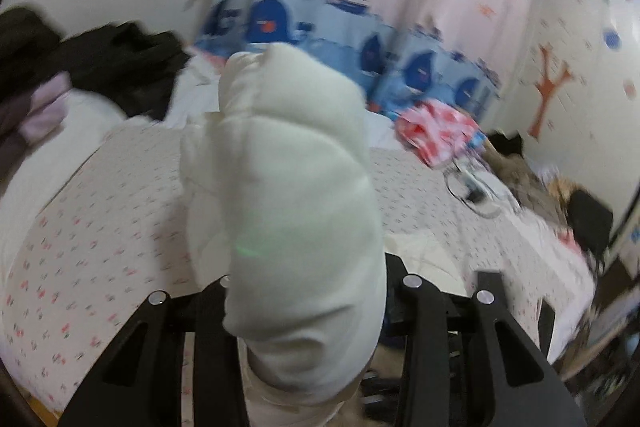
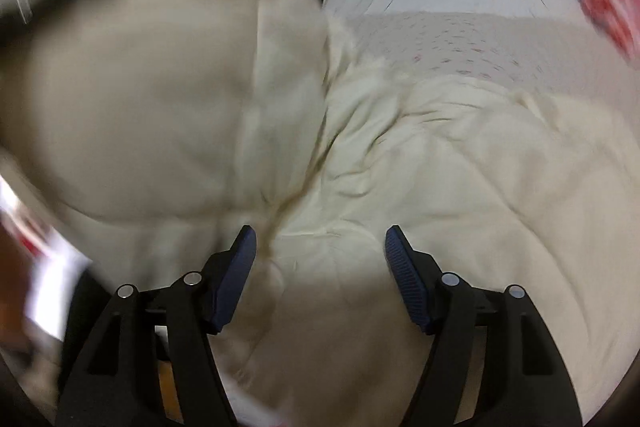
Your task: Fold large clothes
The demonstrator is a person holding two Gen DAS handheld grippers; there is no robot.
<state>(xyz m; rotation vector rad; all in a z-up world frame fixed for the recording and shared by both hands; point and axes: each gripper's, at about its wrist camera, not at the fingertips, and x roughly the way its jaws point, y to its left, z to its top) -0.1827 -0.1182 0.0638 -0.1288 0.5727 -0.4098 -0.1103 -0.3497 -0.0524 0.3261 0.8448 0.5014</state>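
Left gripper [image 1: 306, 307]: a thick roll of the cream padded garment [image 1: 288, 187] stands up between its black arms and covers both fingertips, so the fabric is evidently clamped, though the contact itself is hidden. Behind it, the bed [image 1: 100, 219] with a floral sheet; dark clothes [image 1: 100, 67] piled at its far left corner, a red-and-white item [image 1: 436, 131] near the far right edge, both blurred. Right gripper [image 2: 320, 259]: jaws spread wide, blue pads [image 2: 236, 279] bare, holding nothing, hovering over the same garment [image 2: 440, 167] spread across the bed's near part. Left portion of that view is motion-smeared; the bottom-left corner is unreadable.
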